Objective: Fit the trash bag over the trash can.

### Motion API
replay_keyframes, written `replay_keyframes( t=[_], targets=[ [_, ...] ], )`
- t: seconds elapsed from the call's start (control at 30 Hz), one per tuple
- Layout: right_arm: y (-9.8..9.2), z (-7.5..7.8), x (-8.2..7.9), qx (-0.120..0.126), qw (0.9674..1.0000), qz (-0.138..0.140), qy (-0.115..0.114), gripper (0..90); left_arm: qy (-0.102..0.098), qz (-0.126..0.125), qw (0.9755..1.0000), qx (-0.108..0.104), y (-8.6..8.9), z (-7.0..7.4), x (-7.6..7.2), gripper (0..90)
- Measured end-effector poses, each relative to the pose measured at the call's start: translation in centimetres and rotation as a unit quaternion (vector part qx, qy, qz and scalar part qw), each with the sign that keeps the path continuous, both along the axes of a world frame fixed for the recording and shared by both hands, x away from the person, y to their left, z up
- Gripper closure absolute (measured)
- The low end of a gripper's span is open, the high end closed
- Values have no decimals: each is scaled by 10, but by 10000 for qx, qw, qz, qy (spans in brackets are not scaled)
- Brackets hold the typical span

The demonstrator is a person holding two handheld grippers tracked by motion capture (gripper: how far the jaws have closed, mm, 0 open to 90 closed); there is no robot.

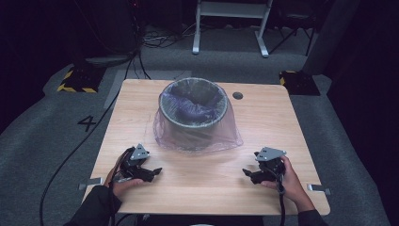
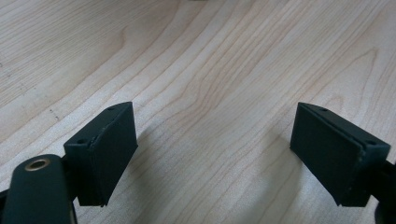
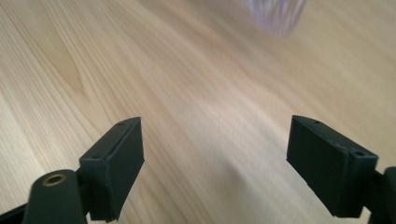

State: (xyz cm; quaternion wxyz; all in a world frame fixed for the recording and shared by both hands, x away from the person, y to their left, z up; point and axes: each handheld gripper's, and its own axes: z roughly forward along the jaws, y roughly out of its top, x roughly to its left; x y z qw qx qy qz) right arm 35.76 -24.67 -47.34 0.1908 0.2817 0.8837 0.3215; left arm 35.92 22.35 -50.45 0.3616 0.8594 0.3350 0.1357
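Note:
A grey round bin (image 1: 194, 109) stands at the middle back of the wooden table (image 1: 207, 174), lined with a thin purple plastic bag (image 1: 164, 126) that drapes over its rim and down to the tabletop. My left gripper (image 1: 155, 172) rests low at the front left, held by a hand, jaws open over bare wood (image 2: 210, 116). My right gripper (image 1: 248, 173) sits at the front right in the other hand, also open, nothing between its jaws. In the right gripper view a blurred edge of the bag (image 3: 275, 14) shows at the top.
A small round hole (image 1: 237, 95) sits in the tabletop right of the bin. Metal brackets (image 1: 90, 181) stick out at the table's front corners. Beyond the table are a white frame's legs (image 1: 230, 28), cables on the floor and yellow-black striped bases (image 1: 75, 81).

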Motion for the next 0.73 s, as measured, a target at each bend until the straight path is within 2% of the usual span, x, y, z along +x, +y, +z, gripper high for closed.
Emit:
replay_keyframes(
  t=[0.07, 0.17, 0.23, 0.3, 0.4, 0.73],
  targets=[
    [-7, -9, -2, 169, 9997, -53, 186, 187, -1, 3, 10000, -3, 0, 0, 0, 143],
    [-15, -19, -5, 190, 9993, -141, 282, 184, -1, 0, 10000, -3, 0, 0, 0, 143],
    [-23, -24, -7, 480, 9977, -200, 435, 181, 1, -4, 10000, -5, 0, 0, 0, 143],
    [-29, -27, -9, 662, 9964, -276, 453, 179, 7, -7, 10000, -6, 0, 0, 0, 142],
    [-36, -31, -11, 835, 9953, -368, 317, 176, 16, -15, 10000, -19, 0, 0, 0, 141],
    [-36, -31, -12, 806, 9953, -428, 316, 157, 14, -26, 10000, -23, 0, 0, 0, 140]
  ],
)
